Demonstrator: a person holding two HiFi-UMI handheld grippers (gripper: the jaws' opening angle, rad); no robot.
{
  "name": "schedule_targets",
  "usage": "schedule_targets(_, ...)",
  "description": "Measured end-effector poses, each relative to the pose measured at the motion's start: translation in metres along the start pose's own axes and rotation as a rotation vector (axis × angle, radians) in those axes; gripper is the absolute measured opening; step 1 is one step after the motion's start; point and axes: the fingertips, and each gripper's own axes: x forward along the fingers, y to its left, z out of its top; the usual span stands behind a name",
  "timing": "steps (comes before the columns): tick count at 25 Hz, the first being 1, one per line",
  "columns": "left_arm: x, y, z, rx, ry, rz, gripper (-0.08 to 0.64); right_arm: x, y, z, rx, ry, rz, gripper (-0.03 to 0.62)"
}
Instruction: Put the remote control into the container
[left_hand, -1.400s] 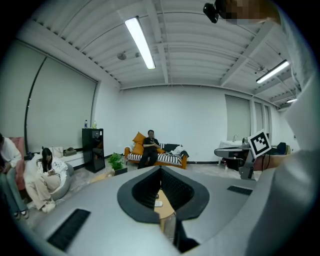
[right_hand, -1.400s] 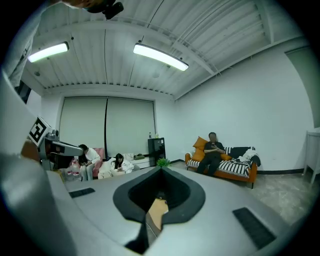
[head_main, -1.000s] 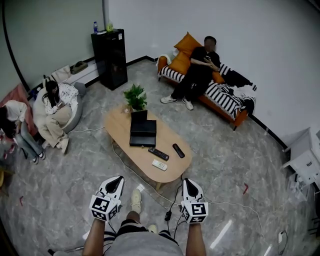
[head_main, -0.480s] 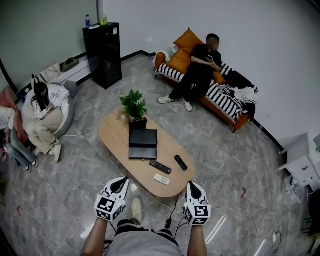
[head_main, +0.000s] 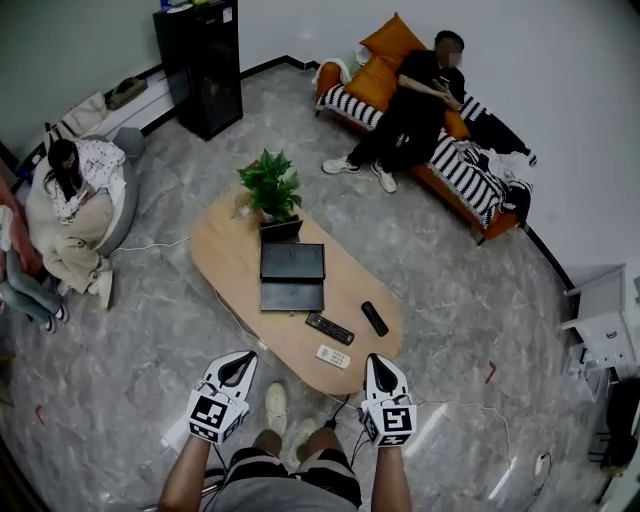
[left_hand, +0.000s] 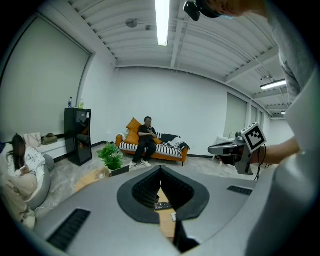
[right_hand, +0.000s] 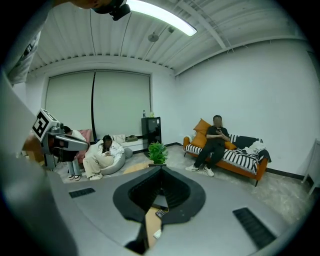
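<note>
Left hand-held gripper (head_main: 237, 358) and right hand-held gripper (head_main: 378, 362): jaws together, both empty, short of the counter (head_main: 225, 250). White remote (head_main: 333, 356) lay nearest. Remote control (head_main: 329, 328) lay just beyond, long axis slanting across, nearer the right gripper. Container (head_main: 292, 275) lay beyond it, approach unobstructed.

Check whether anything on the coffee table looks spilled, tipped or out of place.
Nothing stands out. The plant stands upright at the far end of the table, the black container sits in the middle, and three remotes lie flat near the near edge.
</note>
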Motion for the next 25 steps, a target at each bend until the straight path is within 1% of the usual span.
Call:
schedule_targets(5,0.031,0.016,-0.028,-0.013,0.035,0.003,0.009,0.04,-0.007,-0.028,-0.007,0.028,0.025,0.011)
schedule_targets(11,0.069,0.029,-0.077,-0.023,0.069,0.025,0.009,0.082,-0.022,-0.099,-0.025,0.108,0.085,0.011)
schedule_targets(14,0.086,0.034,-0.106,-0.049,0.086,0.042,0.009,0.103,-0.024,-0.133,-0.038,0.145,0.125,0.011)
schedule_targets(17,0.102,0.037,-0.132,-0.077,0.102,0.054,0.009,0.12,-0.023,-0.16,-0.045,0.169,0.164,0.012)
schedule_targets(20,0.113,0.04,-0.149,-0.063,0.126,0.054,0.009,0.134,-0.02,-0.184,-0.05,0.189,0.203,0.012)
schedule_targets(23,0.123,0.045,-0.175,-0.108,0.131,0.073,0.009,0.147,-0.018,-0.21,-0.058,0.211,0.234,0.011)
schedule_targets(25,0.128,0.048,-0.189,-0.115,0.146,0.081,0.009,0.153,-0.018,-0.227,-0.068,0.226,0.247,0.012)
